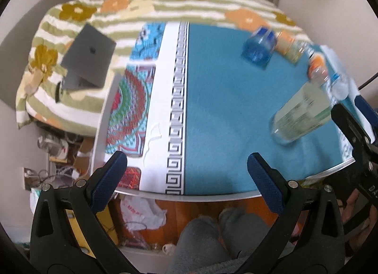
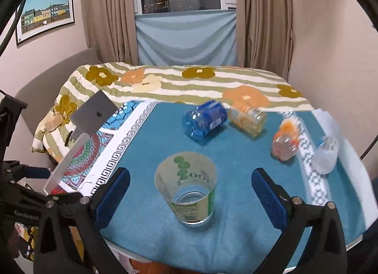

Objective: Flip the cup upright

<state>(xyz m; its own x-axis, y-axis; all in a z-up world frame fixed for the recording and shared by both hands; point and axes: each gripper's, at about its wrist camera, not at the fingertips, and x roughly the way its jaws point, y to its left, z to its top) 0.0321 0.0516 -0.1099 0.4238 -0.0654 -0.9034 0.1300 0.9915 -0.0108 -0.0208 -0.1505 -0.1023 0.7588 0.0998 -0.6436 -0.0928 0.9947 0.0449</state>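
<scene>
A clear plastic cup (image 2: 189, 189) with green print stands upright on the teal cloth (image 2: 146, 217), mouth up, near the table's front edge. My right gripper (image 2: 190, 197) is open, its blue pads (image 2: 113, 194) on either side of the cup and apart from it. The cup also shows blurred at the right in the left wrist view (image 1: 300, 115). My left gripper (image 1: 186, 179) is open and empty above the table's front edge, left of the cup.
Several plastic bottles lie on the cloth behind the cup: a blue one (image 2: 204, 120), a yellow one (image 2: 248, 118), an orange one (image 2: 285, 139) and a clear one (image 2: 326, 156). A grey laptop (image 2: 94, 113) sits at the left. A flowered bedspread (image 2: 189, 80) lies beyond the table.
</scene>
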